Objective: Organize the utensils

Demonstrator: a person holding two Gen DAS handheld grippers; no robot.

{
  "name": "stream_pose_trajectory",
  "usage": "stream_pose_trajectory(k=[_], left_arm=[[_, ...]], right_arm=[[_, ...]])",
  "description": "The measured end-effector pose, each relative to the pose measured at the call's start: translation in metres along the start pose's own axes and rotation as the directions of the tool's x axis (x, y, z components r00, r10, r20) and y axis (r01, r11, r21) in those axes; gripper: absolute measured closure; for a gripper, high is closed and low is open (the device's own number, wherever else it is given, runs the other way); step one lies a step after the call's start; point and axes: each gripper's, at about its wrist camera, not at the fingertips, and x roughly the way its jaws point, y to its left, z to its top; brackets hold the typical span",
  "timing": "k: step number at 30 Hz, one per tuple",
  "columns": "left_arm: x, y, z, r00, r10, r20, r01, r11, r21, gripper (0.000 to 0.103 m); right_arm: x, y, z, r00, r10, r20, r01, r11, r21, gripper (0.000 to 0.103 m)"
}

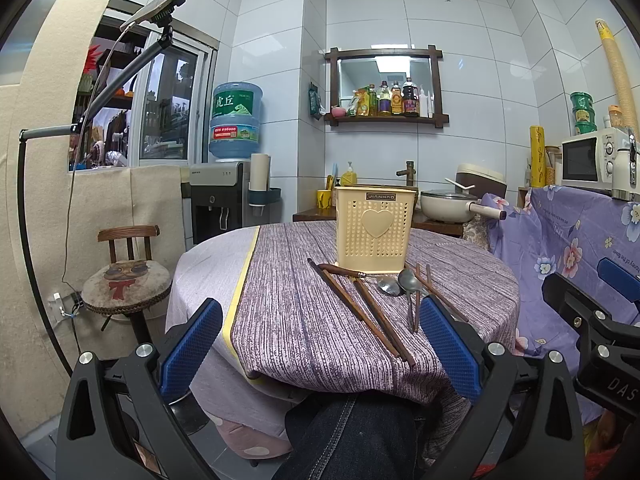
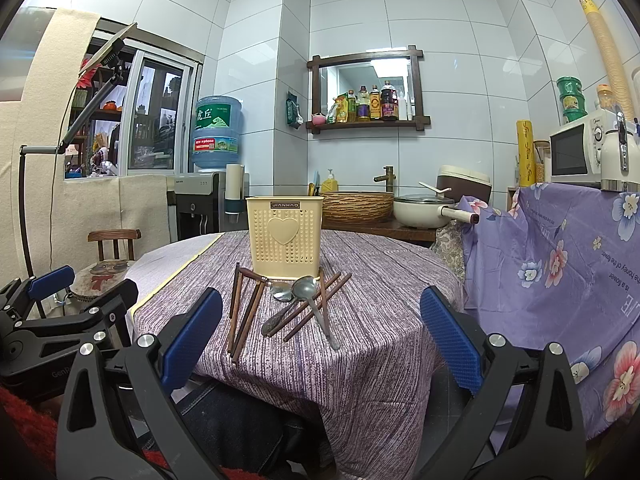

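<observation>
Standing at centre frame in both views, a cream perforated plastic utensil holder with a raised heart sits upright on a round table under a purple striped cloth. Just below it on the cloth lies a loose scatter: dark brown wooden chopsticks running diagonally toward lower centre, and two grey metal spoons with bowls close to the holder's base, their handles crossing more chopsticks. One brown-handled piece lies against the holder's foot; its type is unclear.

Left gripper, black frame with blue textured pads, fills the lower part of the left wrist view, jaws spread wide, nothing between them, off the near table edge. Right gripper likewise spread wide and empty in the lower part of its view.

Dark denim legs show at bottom centre. A wooden stool with a cat cushion stands at left of frame.
</observation>
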Motion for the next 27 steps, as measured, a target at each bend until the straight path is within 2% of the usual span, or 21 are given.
stream_pose_trajectory(k=[27], left_arm=[[-0.0006,0.0062,-0.0065,1.0,-0.003,-0.011,0.003,1.0,-0.003,0.005]], right_arm=[[0.0007,-0.0039,-0.0015,1.0,-0.002,-0.005,0.002,1.0,0.001,0.005]])
